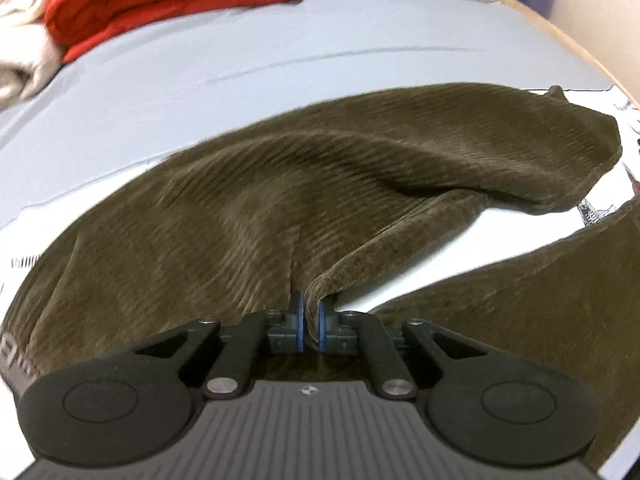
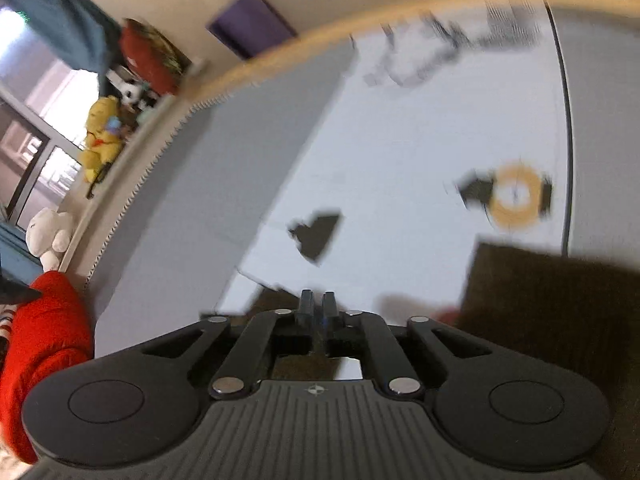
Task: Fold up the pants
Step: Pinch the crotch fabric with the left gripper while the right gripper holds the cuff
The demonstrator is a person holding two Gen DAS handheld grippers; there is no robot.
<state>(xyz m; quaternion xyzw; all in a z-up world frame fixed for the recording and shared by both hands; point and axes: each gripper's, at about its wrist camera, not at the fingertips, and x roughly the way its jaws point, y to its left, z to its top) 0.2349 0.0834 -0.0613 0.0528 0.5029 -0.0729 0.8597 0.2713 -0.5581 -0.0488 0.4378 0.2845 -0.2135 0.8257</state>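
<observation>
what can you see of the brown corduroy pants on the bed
The olive-brown ribbed corduroy pants lie spread and rumpled across the pale blue sheet, with soft ridges running through the cloth. One hemmed edge is lifted into a peak and pinched in the shut left hand-held gripper. A second brown stretch runs off at lower right, with bare sheet between. The right wrist view shows a dark brown corner of the pants beside the right hand-held gripper; whether that one grips cloth is unclear.
</observation>
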